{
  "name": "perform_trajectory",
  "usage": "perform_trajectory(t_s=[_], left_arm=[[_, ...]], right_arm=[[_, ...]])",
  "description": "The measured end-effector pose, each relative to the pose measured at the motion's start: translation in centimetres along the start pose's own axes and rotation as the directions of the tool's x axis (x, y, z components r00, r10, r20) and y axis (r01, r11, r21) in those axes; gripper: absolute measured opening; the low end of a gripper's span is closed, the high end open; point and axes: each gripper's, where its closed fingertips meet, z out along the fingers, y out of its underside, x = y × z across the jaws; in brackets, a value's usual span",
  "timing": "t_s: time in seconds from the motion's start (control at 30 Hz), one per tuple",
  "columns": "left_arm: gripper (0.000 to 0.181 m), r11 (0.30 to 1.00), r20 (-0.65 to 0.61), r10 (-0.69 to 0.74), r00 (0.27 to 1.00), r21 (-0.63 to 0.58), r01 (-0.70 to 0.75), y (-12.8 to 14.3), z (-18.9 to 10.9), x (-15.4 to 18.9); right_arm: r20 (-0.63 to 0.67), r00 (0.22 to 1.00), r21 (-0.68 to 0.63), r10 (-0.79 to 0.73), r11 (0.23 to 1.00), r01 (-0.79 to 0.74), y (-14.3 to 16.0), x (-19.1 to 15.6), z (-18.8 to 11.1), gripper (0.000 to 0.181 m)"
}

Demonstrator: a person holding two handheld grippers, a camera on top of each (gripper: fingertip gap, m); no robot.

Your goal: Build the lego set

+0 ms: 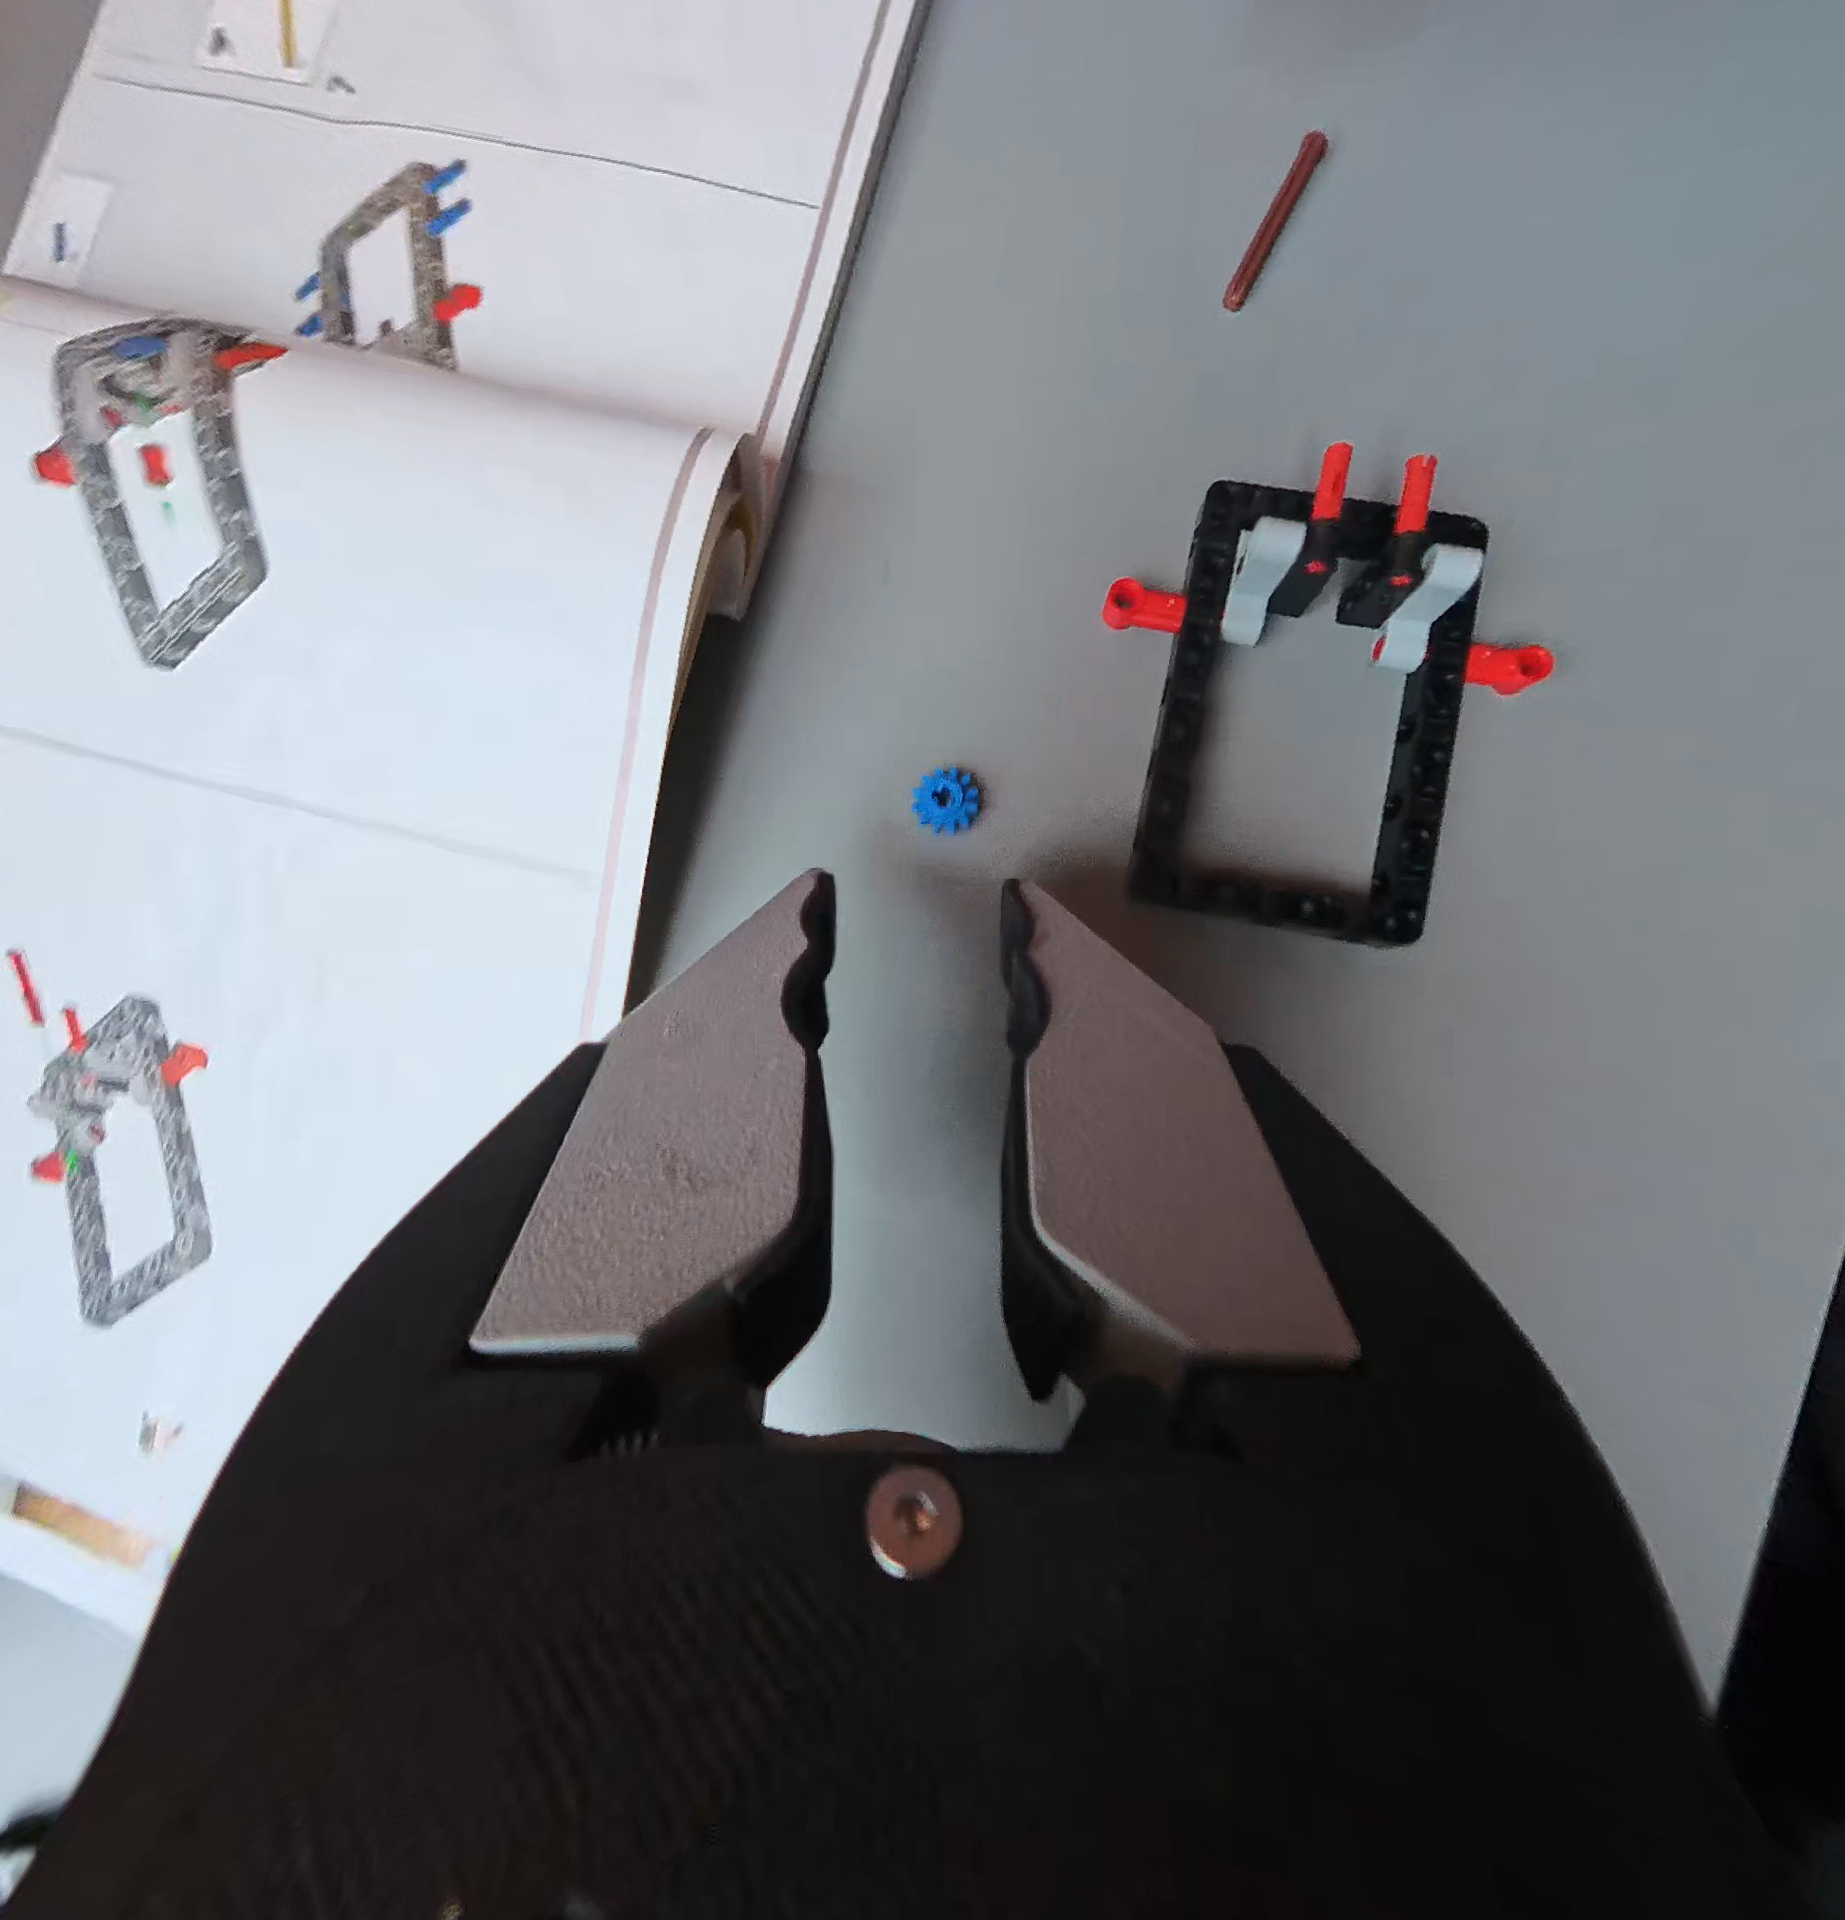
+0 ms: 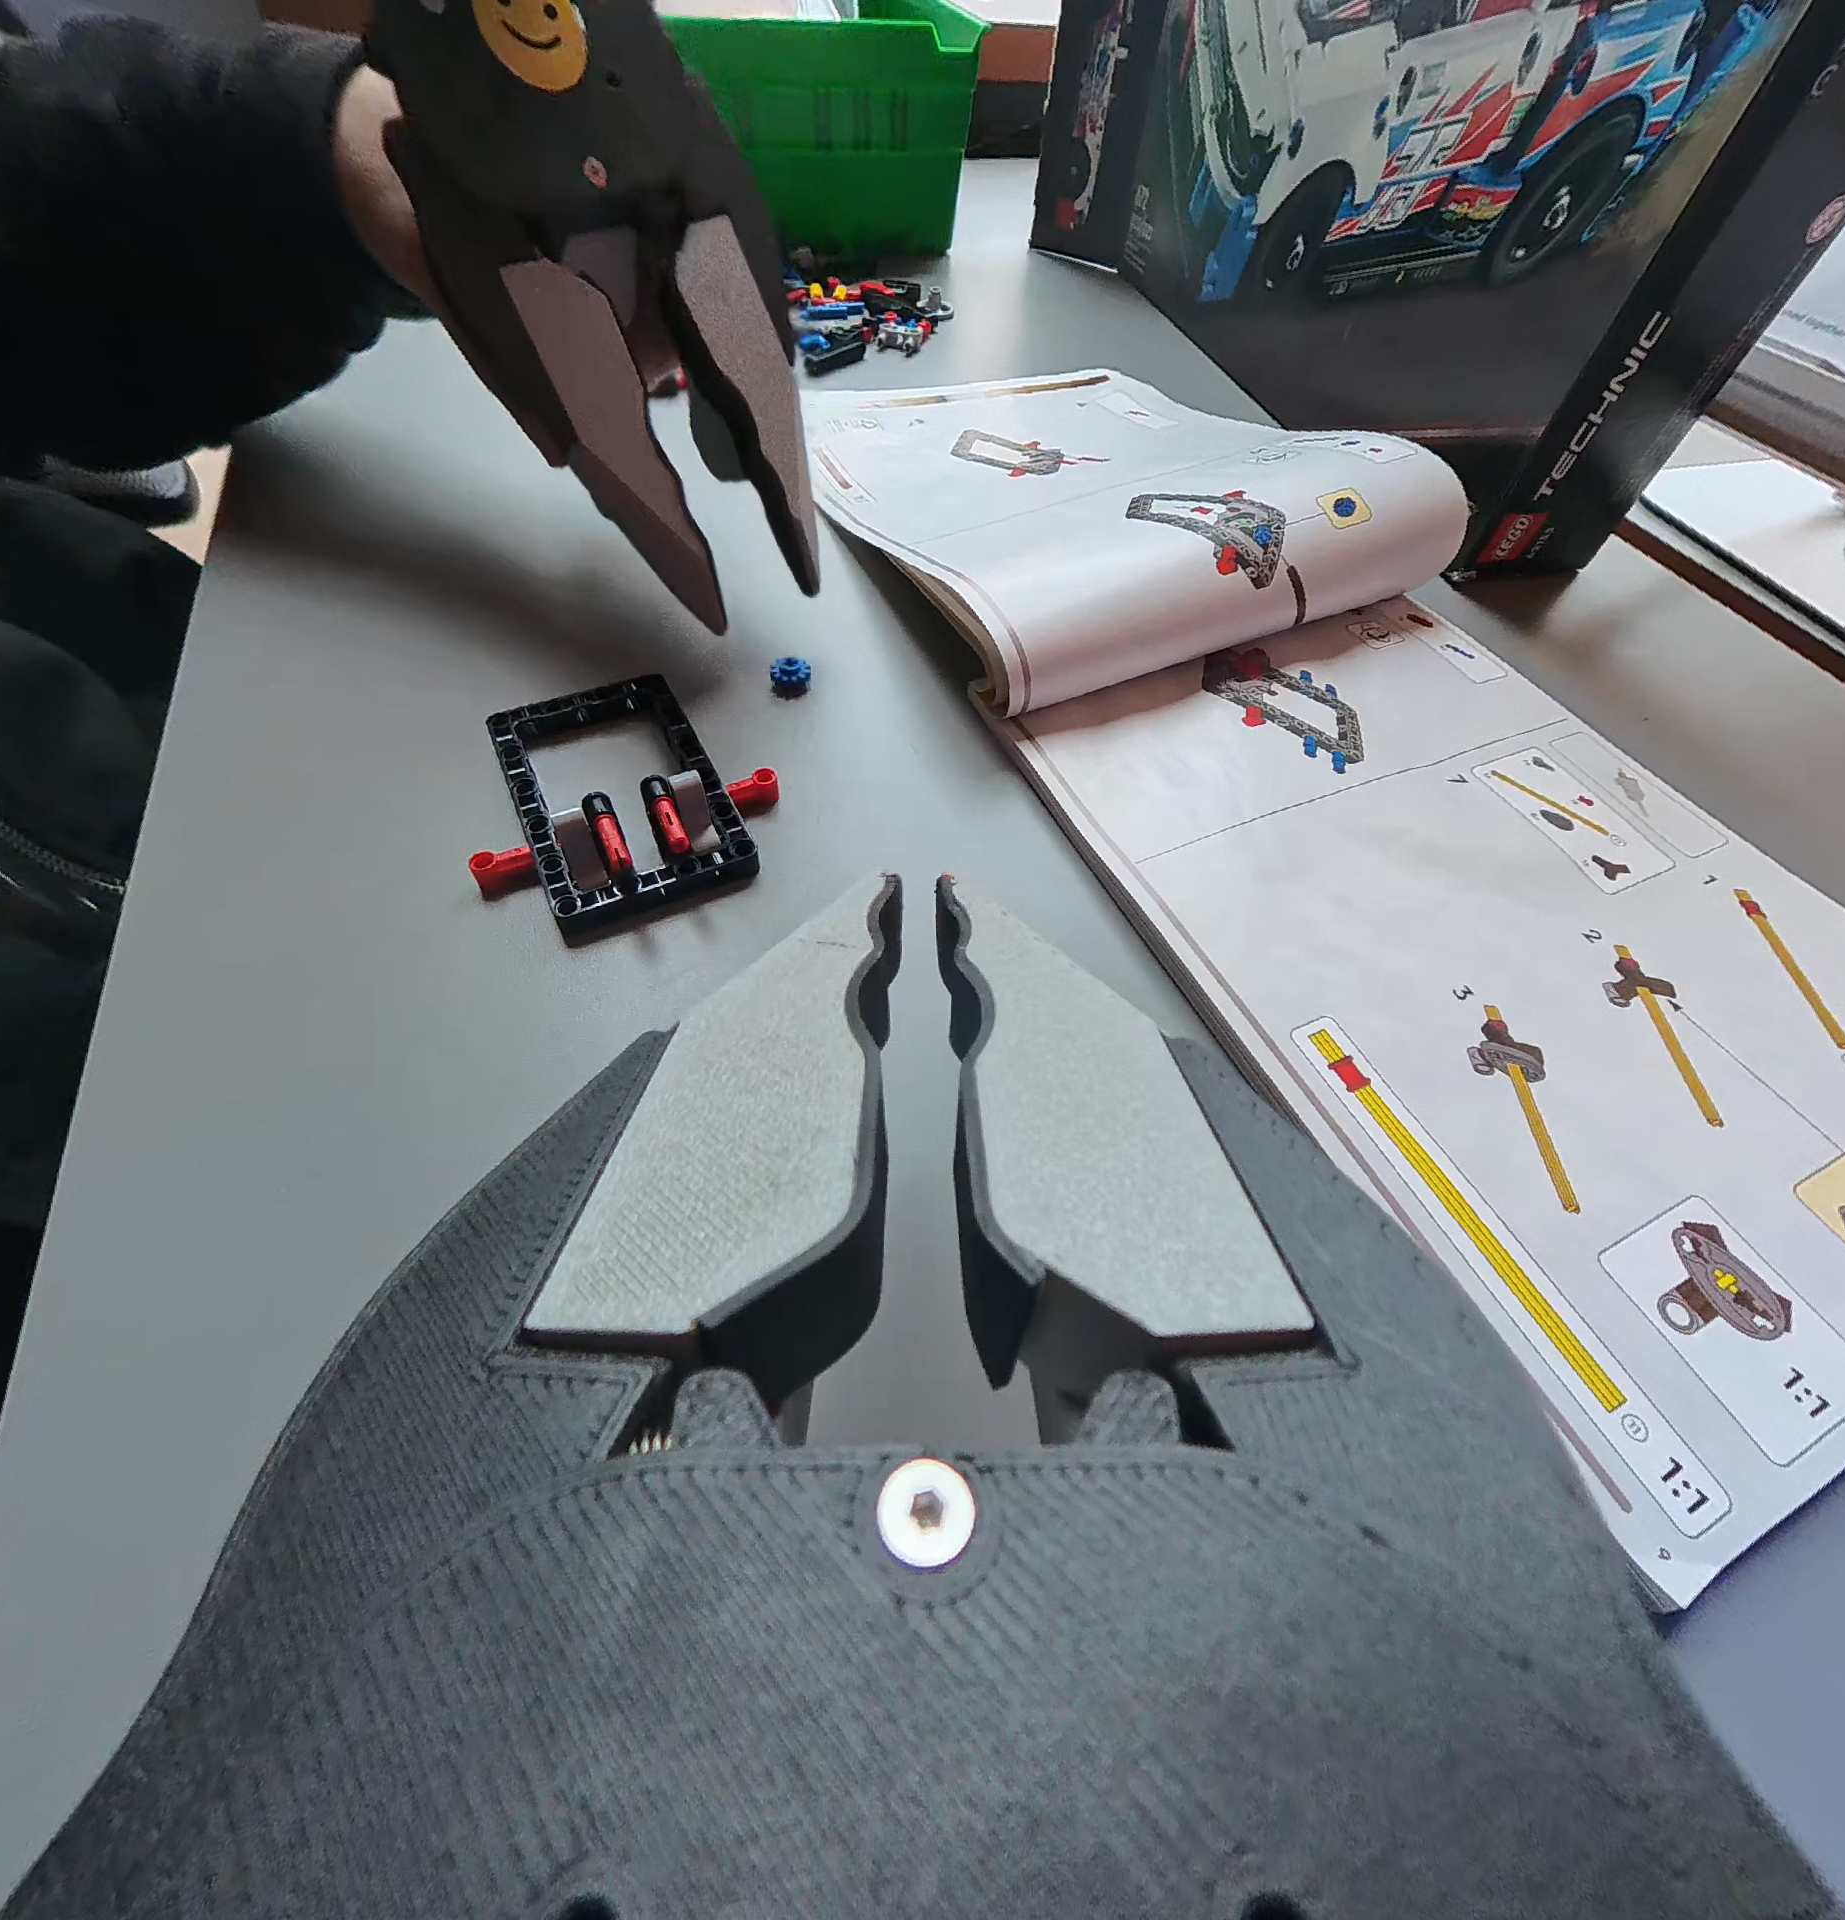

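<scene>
A small blue gear (image 1: 946, 798) lies on the grey table just ahead of my left gripper (image 1: 918, 899), which is open and empty above it. To its right lies a black rectangular frame (image 1: 1178, 748) with grey connectors and red pins and axles. A dark red axle (image 1: 1276, 220) lies farther off. In the right wrist view the left gripper (image 2: 767, 608) hangs tips down over the gear (image 2: 789, 673), beside the frame (image 2: 513, 769). My right gripper (image 2: 918, 888) is nearly closed with a slim gap, holds nothing, and sits just short of the frame.
The open instruction booklet (image 1: 378, 623) lies left of the gear; in the right wrist view it (image 2: 1313, 831) is on the right. The set's box (image 2: 1417, 208), a green bin (image 2: 845, 135) and loose pieces (image 2: 876, 307) stand at the back. A person's dark sleeve (image 2: 118, 260) is at left. The left gripper's tips are roughly 15 cm from the right gripper's. My left tips are about 15 cm from the dark red axle (image 1: 1276, 220), my right tips only 5 cm.
</scene>
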Motion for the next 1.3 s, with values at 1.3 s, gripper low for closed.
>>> perform_trajectory(t_s=[1.3], left_arm=[[0.012, 0.828, 0.493, -0.179, 0.852, -0.391, 0.401, 22.7, -17.1, -15.8]], right_arm=[[-0.003, 1.0, 0.037, 0.007, 0.999, -0.007, -0.7, 0.1, -0.3, 0.0]])
